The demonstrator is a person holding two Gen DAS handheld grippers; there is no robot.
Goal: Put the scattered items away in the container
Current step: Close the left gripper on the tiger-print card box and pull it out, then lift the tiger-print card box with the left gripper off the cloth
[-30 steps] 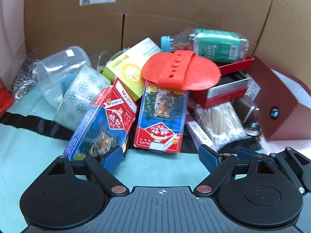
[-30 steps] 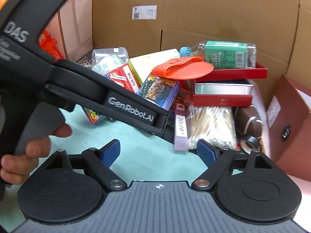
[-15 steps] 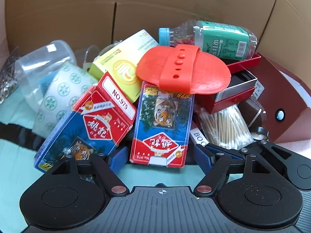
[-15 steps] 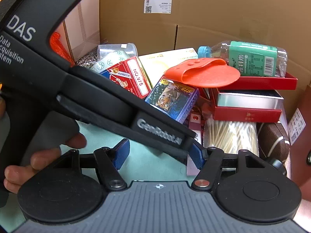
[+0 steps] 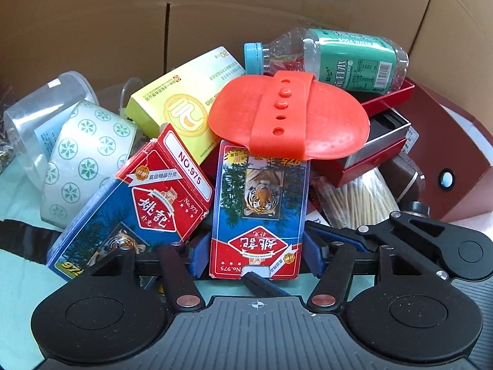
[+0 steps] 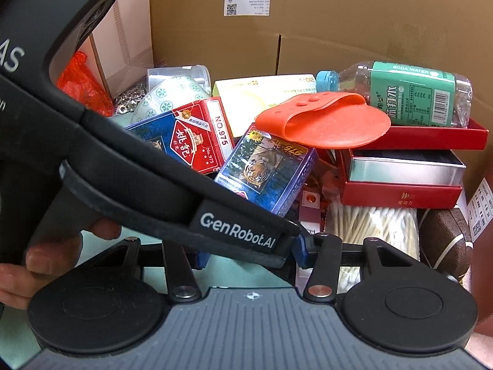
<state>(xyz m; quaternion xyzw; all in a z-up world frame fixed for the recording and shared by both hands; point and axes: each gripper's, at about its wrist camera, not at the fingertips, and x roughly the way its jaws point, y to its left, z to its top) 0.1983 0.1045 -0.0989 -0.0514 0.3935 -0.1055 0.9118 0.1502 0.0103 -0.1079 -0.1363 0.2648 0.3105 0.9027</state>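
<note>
**Left gripper** [image 5: 254, 256]: jaws have just been closing. They are now narrowed onto the tiger card box [image 5: 258, 209], with a blue pad against each long edge at 6 o'clock in the left wrist view.

**Right gripper** [image 6: 251, 254]: jaws have just been closing and stand half-narrowed. No item is pressed between them; the left tool's finger crosses the gap. A hand [image 6: 46, 262] on the left tool shows at 8 o'clock.

**Risks, as judged:**
- The orange silicone mitt [image 5: 289, 117] rests on the box's far end at 12 o'clock. Drawing the box out would likely drag or tip it.
- The second card box [image 5: 148, 212] leans close at 9 o'clock. It may slump once its neighbour goes.
- The two tools are crowded at 3 o'clock of the box, so a knock could loosen the hold.
- The soda bottle [image 5: 348, 58] lies on its side on the red tray [image 6: 431, 137] and could roll if the pile shifts.

**Surface:** teal cloth [image 5: 18, 277], bare at 8 o'clock.

**Room:** cardboard wall [image 5: 246, 9] across 12 o'clock, and a dark red case [image 5: 446, 141] at 3 o'clock. Which of these is the container cannot be told.
</note>
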